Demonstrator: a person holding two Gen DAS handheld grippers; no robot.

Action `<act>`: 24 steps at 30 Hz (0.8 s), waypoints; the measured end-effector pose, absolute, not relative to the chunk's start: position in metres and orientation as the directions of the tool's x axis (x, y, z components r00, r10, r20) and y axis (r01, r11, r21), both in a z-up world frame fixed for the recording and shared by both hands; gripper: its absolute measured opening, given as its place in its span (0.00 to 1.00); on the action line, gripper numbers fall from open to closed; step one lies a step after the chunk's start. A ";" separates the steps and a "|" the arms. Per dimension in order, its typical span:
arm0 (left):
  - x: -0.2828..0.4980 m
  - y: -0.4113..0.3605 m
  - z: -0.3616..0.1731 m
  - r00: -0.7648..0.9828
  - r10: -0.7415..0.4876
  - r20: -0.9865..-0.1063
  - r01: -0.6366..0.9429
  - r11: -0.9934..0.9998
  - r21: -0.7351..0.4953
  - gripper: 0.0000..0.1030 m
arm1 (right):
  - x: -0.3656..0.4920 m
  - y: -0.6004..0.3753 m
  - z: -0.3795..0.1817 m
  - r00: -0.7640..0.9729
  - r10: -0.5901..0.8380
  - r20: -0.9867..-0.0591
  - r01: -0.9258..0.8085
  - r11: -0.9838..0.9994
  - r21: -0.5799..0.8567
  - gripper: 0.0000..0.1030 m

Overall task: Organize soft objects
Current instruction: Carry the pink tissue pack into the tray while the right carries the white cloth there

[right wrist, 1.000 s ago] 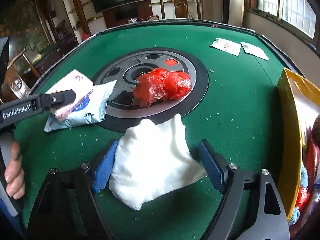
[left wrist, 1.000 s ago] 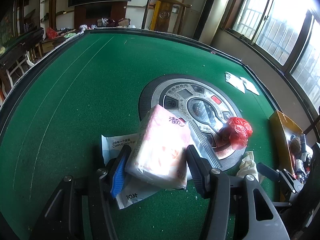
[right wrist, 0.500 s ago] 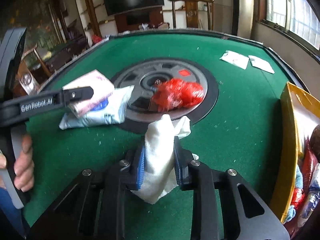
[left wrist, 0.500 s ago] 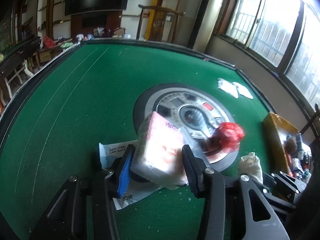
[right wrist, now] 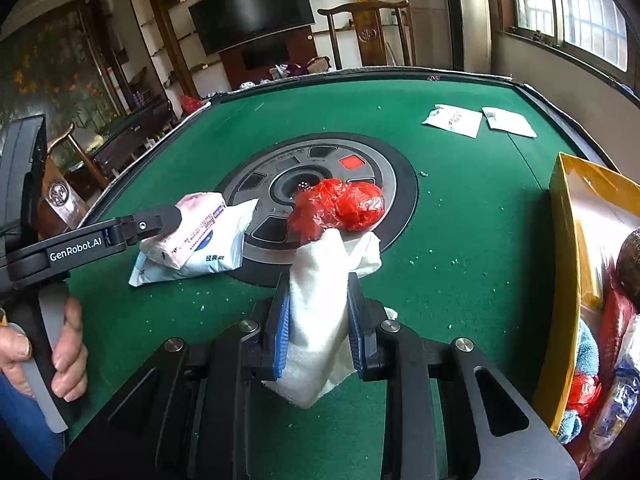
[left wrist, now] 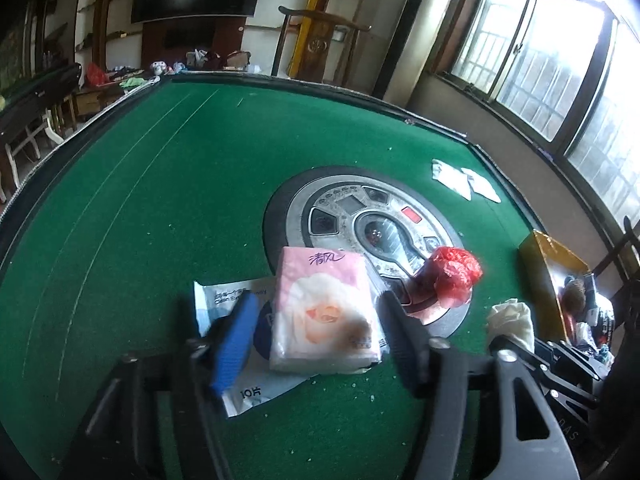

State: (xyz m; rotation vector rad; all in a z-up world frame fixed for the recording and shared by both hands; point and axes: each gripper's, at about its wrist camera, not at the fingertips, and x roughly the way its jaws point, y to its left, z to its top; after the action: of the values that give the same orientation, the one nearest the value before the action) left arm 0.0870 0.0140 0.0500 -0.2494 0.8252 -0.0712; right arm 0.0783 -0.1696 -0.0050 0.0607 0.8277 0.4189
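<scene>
My right gripper [right wrist: 316, 320] pinches the white cloth [right wrist: 316, 312] for transfer to the yellow box [right wrist: 568, 264], while my left gripper [left wrist: 316, 336], jaws just opening, straddles the tissue pack [left wrist: 324, 312] without pressing.

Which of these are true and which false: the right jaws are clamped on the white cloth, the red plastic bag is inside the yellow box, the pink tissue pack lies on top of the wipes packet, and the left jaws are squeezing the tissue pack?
1. The right gripper is clamped on the white cloth. True.
2. The red plastic bag is inside the yellow box. False: it sits on the round centre panel of the table.
3. The pink tissue pack lies on the wipes packet. True.
4. The left gripper squeezes the tissue pack. False: its jaws stand apart on either side, having just been opening.
</scene>
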 end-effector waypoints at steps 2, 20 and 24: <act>0.088 0.009 0.048 0.674 -0.155 -0.723 -0.026 0.972 -0.233 0.68 | 0.078 -0.170 -0.005 0.599 0.389 -0.700 -0.341 0.915 0.216 0.23; 0.088 0.000 0.039 0.671 -0.068 -0.738 -0.052 0.989 -0.139 0.51 | 0.077 -0.179 0.002 0.616 0.399 -0.679 -0.329 0.914 0.239 0.23; 0.080 -0.010 0.050 0.706 -0.097 -0.702 -0.019 0.988 -0.156 0.51 | 0.078 -0.188 0.009 0.637 0.392 -0.664 -0.310 0.919 0.244 0.23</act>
State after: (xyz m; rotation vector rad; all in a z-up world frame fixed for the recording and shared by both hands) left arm 0.0802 -0.0102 0.0498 -0.1560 0.7867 -0.0432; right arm 0.0783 -0.1881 0.0086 0.1111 0.7841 0.4015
